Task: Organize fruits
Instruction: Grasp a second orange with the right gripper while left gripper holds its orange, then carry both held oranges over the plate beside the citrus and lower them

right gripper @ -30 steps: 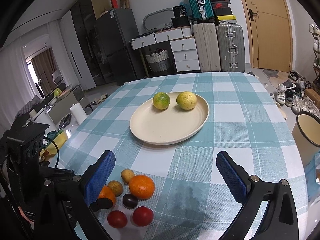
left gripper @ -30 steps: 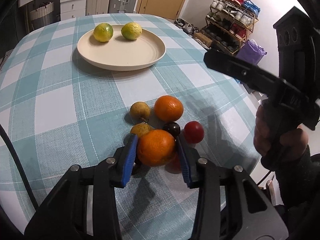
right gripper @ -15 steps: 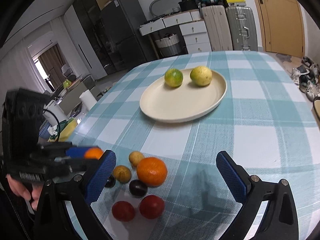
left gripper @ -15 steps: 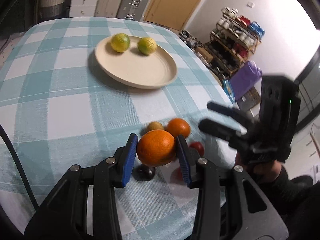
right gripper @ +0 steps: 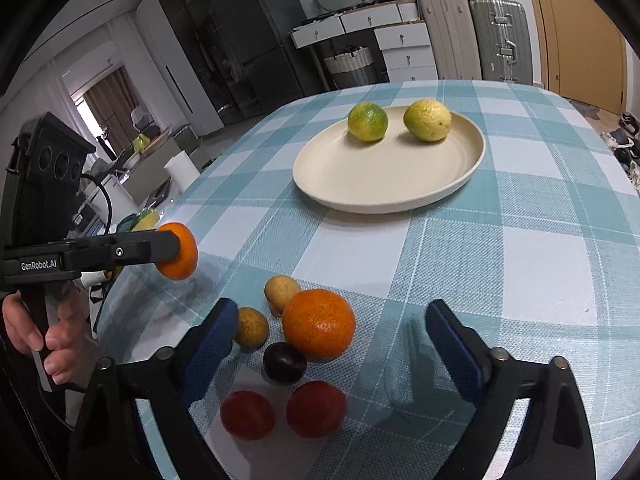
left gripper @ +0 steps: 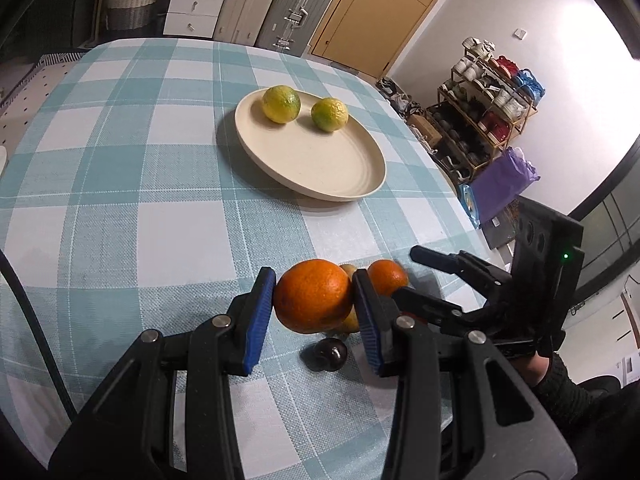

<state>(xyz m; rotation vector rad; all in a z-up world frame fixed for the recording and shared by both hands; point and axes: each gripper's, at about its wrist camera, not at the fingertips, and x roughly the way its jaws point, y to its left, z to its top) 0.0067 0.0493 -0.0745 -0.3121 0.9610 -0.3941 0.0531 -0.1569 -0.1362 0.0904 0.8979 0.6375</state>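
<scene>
A: Status?

B: Left gripper (left gripper: 314,302) is clamped on an orange (left gripper: 313,296), lifted off the table (left gripper: 120,200). Looks like the carry step to the plate (left gripper: 320,168), which sits far, centre.

A: Right one?

B: Right gripper (right gripper: 332,338) holds nothing. Its jaws are closing, wide gap, around the near pile; the second orange (right gripper: 319,324) lies between them, pads not touching it yet.

A: Next move?

B: My read: the left one travels far, over the plate rim, and lowers into the bare near half so it doesn't knock the two citrus there. The right one needs to centre on the second orange and avoid pinching the plum (right gripper: 284,362) beside it.

A: Count?

B: Plate: 2 green-yellow citrus (right gripper: 367,122), side by side at the far edge. Oranges: 2, one held and one on the table. Pile also has 2 small yellow-brown fruits (right gripper: 282,290), 1 dark plum, 2 red ones (right gripper: 316,408) nearest. Nine total.
</scene>
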